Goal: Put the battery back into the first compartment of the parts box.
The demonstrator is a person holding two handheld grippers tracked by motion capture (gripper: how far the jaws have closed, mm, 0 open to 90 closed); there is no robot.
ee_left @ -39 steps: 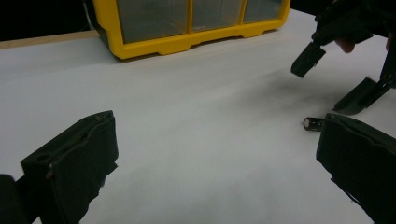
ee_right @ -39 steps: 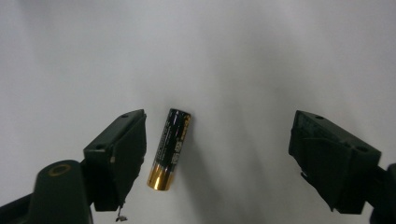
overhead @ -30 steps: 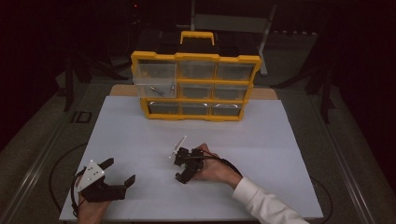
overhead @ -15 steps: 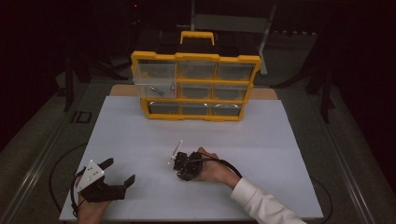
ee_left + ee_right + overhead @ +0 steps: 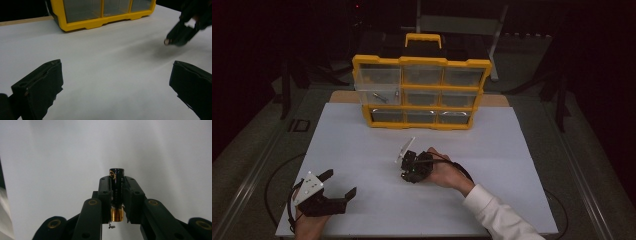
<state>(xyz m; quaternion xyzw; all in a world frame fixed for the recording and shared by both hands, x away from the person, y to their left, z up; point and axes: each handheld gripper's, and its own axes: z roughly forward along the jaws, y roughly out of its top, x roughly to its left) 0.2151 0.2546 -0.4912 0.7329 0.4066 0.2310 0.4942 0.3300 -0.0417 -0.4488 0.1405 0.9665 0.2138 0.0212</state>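
Left gripper (image 5: 332, 192): rests low on the white table (image 5: 362, 150) at its near left corner, jaws spread wide with only bare tabletop between them.
Right gripper (image 5: 404, 169): near the table's middle, jaws clamped on a battery (image 5: 116, 192).
Battery: black with a gold end, lengthwise between the two pads, its black end poking past the tips.
Organiser (image 5: 422, 92): yellow, with clear drawers, upright at the far edge, well apart from both grippers; open table lies between.
High view: one left drawer (image 5: 377, 90) juts out, a small metal piece inside.
Left gripper view: the right gripper (image 5: 178, 37) is lifted off the table, over its shadow.
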